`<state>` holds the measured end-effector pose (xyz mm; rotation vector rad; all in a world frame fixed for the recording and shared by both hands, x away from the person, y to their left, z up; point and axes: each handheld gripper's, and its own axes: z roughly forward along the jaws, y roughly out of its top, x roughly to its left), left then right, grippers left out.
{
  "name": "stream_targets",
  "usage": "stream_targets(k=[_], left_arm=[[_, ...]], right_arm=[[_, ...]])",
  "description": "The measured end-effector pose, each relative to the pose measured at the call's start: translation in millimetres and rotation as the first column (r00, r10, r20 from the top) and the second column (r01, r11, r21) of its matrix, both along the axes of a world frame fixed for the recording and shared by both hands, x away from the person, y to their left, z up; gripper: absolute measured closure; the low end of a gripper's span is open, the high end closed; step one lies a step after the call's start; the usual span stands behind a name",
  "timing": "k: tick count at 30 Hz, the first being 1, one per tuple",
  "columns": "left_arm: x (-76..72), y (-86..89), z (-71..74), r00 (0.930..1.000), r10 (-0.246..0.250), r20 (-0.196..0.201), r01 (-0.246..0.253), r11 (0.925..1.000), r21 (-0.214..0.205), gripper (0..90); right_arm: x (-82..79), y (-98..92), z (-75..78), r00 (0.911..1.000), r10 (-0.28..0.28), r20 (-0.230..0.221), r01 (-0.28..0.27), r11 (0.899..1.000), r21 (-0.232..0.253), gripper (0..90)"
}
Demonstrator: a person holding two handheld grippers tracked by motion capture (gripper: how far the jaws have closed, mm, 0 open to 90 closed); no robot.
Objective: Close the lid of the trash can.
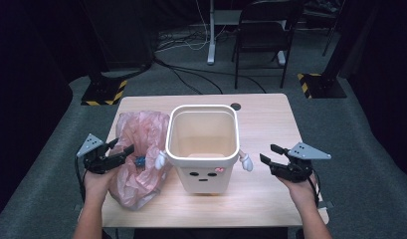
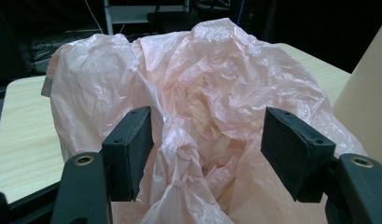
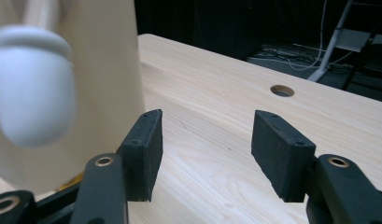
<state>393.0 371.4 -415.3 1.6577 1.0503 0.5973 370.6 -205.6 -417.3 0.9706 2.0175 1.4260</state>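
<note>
1. A light wooden table (image 1: 270, 124) stands on a grey floor.
2. A cream bin (image 1: 203, 149) stands upright in the middle of the table. It is open at the top, and a little face is drawn on its near side.
3. The bin has two small white arms that stick out. One white arm (image 1: 246, 162) is on its right side and one is on its left.
4. A crumpled pink plastic bag (image 1: 139, 149) lies on the table just left of the bin and touches it.
5. The left hand-held gripper (image 1: 122, 149) is at the left edge of the bag and points toward it. Its jaws are wide apart. In the left gripper view, a fold of the bag sits in the gap between them, but the pads (image 2: 132, 149) do not press on it.
6. The right hand-held gripper (image 1: 269, 154) is near the right side of the bin, close to the white arm, low over bare table. Its jaws are apart and nothing is between them.
7. There is a small round hole (image 1: 235, 106) in the far part of the table.
8. A dark chair (image 1: 263, 35) stands on the floor far behind the table.
</note>
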Motion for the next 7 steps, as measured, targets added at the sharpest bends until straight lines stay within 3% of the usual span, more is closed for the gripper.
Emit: stream_targets(k=[7], left_arm=[[1.0, 0.3, 0.2, 1.0, 0.003, 0.004, -0.002, 1.0, -0.006, 33.2]], right_arm=[[0.7, -7.3, -17.6, 0.9977, -0.067, 0.005, 0.067, 0.998, -0.017, 40.4]])
